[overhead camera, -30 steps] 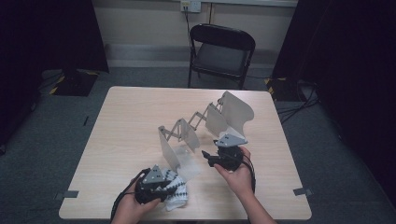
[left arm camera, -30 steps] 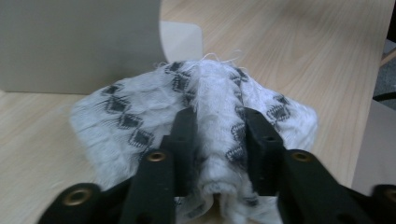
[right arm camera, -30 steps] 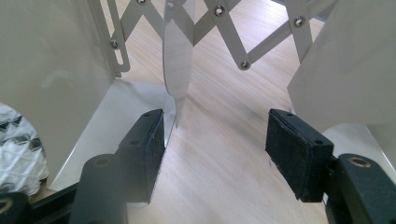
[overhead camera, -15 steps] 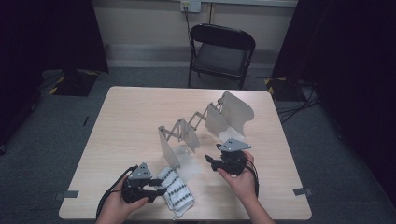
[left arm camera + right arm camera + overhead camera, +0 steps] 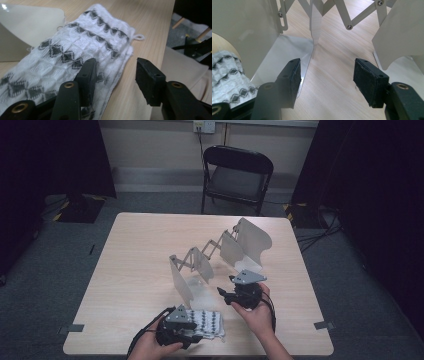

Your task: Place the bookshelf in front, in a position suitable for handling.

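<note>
A folded white towel with dark diamond bands lies flat near the table's front edge, in front of the metal folding rack. My left gripper is at the towel's left end. Its jaws have just been opening and now stand apart. One finger rests over the cloth and the other over bare wood, so the pads do not press on the towel. My left gripper is open. My right gripper hovers open in front of the rack plates with nothing between its jaws.
The rack's upright plates and scissor links run diagonally across the table toward the back right. A black folding chair stands behind the table. The front table edge lies just beyond the towel, with the person's lap below it.
The left gripper pulled back to the left off the towel, then returned to its end with wider jaws. The towel now lies flat on the table. The right gripper hardly moved.
</note>
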{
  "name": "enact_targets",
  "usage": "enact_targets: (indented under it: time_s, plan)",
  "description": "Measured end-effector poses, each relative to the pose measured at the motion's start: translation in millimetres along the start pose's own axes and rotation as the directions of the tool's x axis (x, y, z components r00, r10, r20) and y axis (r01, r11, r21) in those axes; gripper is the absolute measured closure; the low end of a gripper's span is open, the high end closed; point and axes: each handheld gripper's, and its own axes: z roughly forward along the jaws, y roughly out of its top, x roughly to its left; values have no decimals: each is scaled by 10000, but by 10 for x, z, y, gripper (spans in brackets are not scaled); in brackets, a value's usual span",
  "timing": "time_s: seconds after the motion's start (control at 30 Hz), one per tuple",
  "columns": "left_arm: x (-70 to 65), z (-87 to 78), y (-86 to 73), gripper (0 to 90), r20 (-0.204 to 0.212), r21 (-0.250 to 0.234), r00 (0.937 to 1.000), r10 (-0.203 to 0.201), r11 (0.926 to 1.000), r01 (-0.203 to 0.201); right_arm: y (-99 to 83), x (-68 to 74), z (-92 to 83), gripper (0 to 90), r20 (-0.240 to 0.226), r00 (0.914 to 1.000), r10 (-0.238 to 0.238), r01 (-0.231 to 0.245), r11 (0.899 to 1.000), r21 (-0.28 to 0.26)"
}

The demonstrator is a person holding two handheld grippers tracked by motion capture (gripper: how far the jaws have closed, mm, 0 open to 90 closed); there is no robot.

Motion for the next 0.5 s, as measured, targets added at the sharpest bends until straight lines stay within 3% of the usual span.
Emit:
enact_targets:
  time_s: [0.17, 0.27, 0.37, 0.5]
  plan:
    - [76, -253, 7, 398, -605, -633, 9982, -3, 9980, -36, -15, 39, -6, 413, -275, 9996, -96, 96, 10000, -1]
    - [187, -462, -20, 364, -1360, -1045, 9907, -51, 9945, -92, -15, 97, 15, 415, -544, 9983, -218, 222, 9997, 61]
    - [337, -626, -71, 331, -2291, -1253, 9734, -68, 9919, -225, -5, 163, 28, 415, -893, 9953, -372, 377, 9993, 40]
    - [567, -747, -161, 282, -3434, -1312, 9388, -255, 9911, -211, -9, 250, 64, 430, -1240, 9897, -719, 745, 9971, 160]
